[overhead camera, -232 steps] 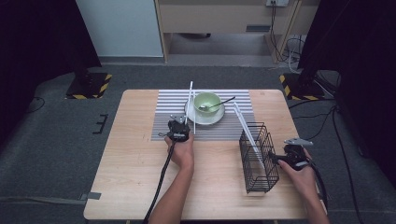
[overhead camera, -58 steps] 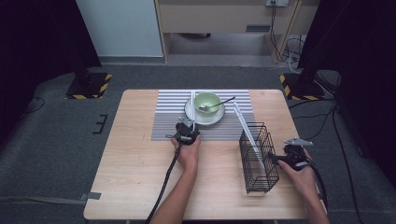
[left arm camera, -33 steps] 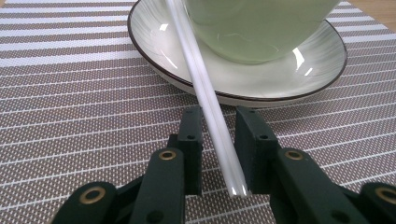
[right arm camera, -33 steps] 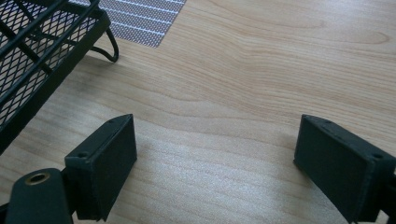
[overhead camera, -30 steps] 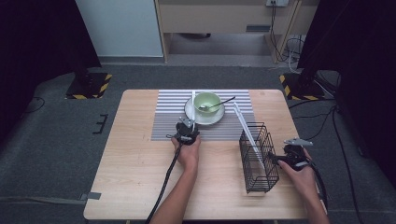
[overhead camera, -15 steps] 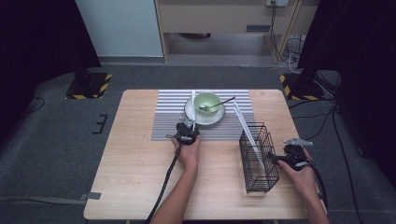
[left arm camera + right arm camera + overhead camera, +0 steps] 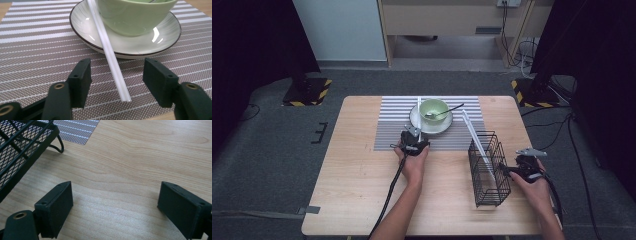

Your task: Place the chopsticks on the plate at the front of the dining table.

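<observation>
We see the left tool (image 7: 116,80) with jaws just opening, apart from the white chopsticks (image 7: 110,53) lying between them, far ends on the saucer (image 7: 140,45) against the green bowl (image 7: 135,15). Right tool (image 7: 115,207) gapes wide, empty, on the tabletop (image 7: 140,157) right of the black basket (image 7: 17,147).

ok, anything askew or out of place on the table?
Yes. The white chopsticks lean on the plate rim, near ends on the striped mat, between the just-opened left gripper jaws. Nothing spilled or damaged.
</observation>
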A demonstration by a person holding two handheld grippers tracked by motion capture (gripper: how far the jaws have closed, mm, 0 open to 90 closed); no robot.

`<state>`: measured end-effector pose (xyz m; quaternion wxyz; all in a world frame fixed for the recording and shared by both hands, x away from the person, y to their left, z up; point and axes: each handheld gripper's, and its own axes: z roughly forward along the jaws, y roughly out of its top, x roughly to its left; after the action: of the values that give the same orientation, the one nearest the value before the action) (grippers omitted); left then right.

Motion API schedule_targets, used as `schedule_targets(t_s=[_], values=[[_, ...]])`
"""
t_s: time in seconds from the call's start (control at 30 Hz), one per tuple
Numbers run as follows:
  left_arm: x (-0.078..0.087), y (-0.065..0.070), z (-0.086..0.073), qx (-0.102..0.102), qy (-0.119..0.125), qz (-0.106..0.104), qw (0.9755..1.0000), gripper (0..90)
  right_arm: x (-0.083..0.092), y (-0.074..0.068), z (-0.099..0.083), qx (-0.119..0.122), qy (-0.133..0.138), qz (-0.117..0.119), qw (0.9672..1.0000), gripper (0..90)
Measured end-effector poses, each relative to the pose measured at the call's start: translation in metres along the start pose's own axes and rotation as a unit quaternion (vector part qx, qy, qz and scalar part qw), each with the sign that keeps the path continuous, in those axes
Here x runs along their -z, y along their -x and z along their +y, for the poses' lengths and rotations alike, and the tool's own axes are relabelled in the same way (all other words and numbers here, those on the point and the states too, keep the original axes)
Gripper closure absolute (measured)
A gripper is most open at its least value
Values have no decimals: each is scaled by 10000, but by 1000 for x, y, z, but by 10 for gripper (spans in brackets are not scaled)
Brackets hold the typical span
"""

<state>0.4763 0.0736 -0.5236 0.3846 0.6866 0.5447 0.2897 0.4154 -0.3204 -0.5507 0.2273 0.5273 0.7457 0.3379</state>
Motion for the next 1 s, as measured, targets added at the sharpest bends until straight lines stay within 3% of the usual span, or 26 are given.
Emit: schedule_targets(t_s=[0.2,0.5,0.77,1.0], values=[[16,-5,7,-217,48,-40,9997,269,0,0,0,3,-5,0,10000,125],[39,-10,15,-195,34,-428,9989,167,-1,0,0,15,-14,4,10000,115],[51,-15,21,-340,41,-717,9968,124,-1,0,1,19,-21,10,10000,107],[57,-17,23,-533,-13,-820,9952,100,-1,0,1,19,-20,8,10000,106]])
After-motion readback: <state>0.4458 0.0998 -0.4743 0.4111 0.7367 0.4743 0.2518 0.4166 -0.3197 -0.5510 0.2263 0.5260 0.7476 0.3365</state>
